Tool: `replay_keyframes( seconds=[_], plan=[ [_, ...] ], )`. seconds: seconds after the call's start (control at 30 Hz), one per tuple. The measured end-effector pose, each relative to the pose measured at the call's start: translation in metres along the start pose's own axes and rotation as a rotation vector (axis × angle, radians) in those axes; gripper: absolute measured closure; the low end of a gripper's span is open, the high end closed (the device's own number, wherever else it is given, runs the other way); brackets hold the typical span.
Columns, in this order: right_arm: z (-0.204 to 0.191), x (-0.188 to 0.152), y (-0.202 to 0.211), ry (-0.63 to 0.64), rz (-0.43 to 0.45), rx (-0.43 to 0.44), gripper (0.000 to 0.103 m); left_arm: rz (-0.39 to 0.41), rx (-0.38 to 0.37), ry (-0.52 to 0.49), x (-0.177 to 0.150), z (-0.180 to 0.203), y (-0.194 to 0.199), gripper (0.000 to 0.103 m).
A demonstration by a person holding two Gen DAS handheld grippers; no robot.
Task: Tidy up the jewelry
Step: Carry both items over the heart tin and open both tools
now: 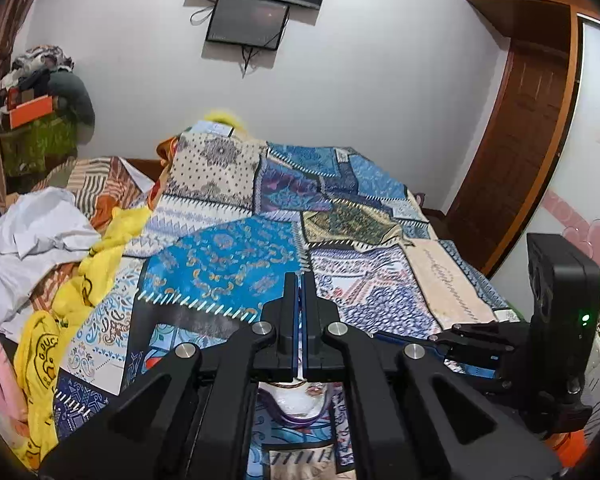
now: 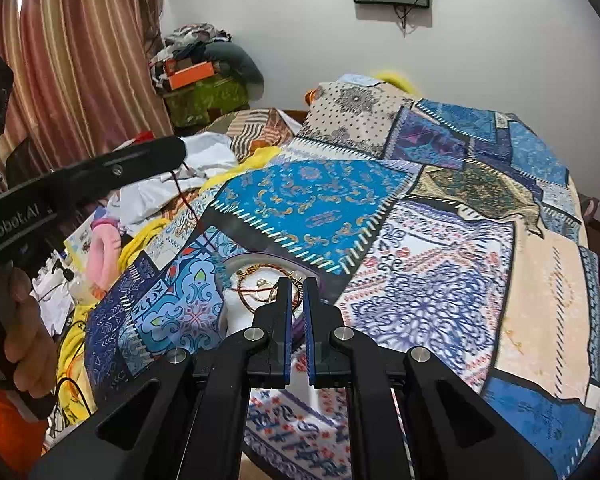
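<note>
Setup: patchwork bedspread in blue, cream and purple printed panels (image 2: 440,240) over a bed, both grippers above its near end.

Task obj: shallow white dish with a purple rim (image 2: 236,268) sitting on the spread, holding a tangle of thin gold-tone bangles (image 2: 256,280) plus a red thread or cord; individual pieces too small to sort out. In the left wrist view the same dish shows only as a white patch under the linkage (image 1: 296,396).

R gripper (image 2: 298,284): blue-padded fingers (image 2: 288,320) nearly together, narrow slit between, nothing seen clamped. Tips sit over the dish's right edge, overlapping the bangles in view; contact vs. hovering, can't tell.

L gripper (image 1: 300,280): fingers pressed almost flush, only a hairline gap, nothing between them. Tips point out past the dish toward mid-bed; dish lies below and behind the tips, so L isn't aimed at it. From the right wrist view, L body (image 2: 100,176) is at upper left, held in a bare hand (image 2: 24,320).

Key relation: jewelry lies directly ahead of and just left of R fingertips, more or less on the finger axis. Bangles lie flat, rings facing up, no real long axis. R is clearly the nearer tool.

Judgement: R would need to spread its fingers before it can straddle a bangle wire. Thin, flat rings → likely to slip or drag neighbours and the thread along.
</note>
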State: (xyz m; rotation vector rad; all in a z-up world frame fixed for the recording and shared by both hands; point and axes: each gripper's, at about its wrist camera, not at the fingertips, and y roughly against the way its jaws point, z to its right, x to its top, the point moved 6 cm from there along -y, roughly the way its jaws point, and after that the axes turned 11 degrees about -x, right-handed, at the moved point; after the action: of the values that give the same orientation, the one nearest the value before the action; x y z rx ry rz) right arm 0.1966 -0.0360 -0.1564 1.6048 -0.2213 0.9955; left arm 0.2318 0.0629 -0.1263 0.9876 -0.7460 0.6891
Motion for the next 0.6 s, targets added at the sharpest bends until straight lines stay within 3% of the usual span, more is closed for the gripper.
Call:
replay_keyframes(
  seconds=[0.6],
  plan=[
    [-0.022,0.000,-0.056,0.059,-0.140,-0.013,0.098,-0.129,-0.056,0.098,-0.048,-0.038,-0.037,0.103]
  ],
)
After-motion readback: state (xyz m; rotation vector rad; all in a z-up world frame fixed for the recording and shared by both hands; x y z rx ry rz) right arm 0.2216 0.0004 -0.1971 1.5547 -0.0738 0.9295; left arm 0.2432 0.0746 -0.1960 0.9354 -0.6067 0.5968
